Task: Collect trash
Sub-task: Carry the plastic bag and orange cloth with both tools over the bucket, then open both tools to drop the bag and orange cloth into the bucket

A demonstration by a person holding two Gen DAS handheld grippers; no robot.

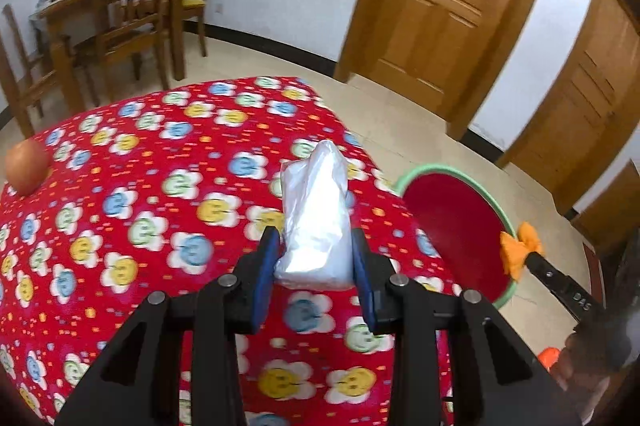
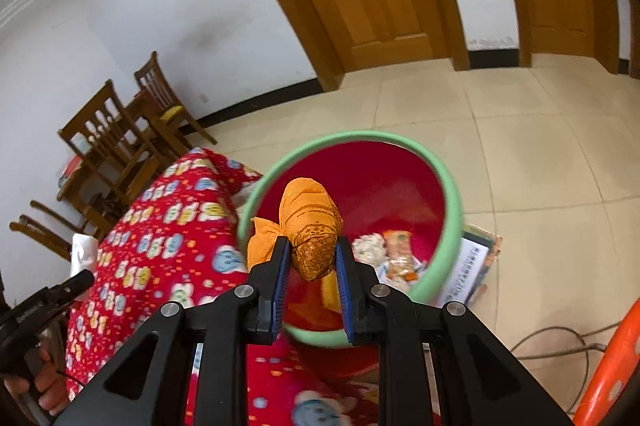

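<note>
My right gripper (image 2: 310, 258) is closed narrowly on a crumpled orange wrapper (image 2: 310, 226), its blue pads pressing the bundle from both sides. My left gripper (image 1: 316, 258) is closed somewhat wider on a crumpled clear plastic bag (image 1: 316, 210), which stands up between the pads.

Risk, right side: the wrapper hangs above the mouth of the red bin (image 2: 444, 162) with the green rim, but toward the rim's near edge. A loose tail sticks out to the left of the pads. If I let go here, that tail could catch the rim and tip the bundle onto the floor or back onto the surface (image 2: 160, 226).

Risk, left side: the bag is above the flowered cloth of the surface, not above the bin, which lies to its right past the surface's edge. The film is light and slippery, so it may slide out of the pads on the way, or drift wide of the opening once freed.

The bin already holds some scraps (image 2: 396, 254). An orange fruit (image 1: 26, 166) rests near the far left edge of the surface, well apart from both grippers.
</note>
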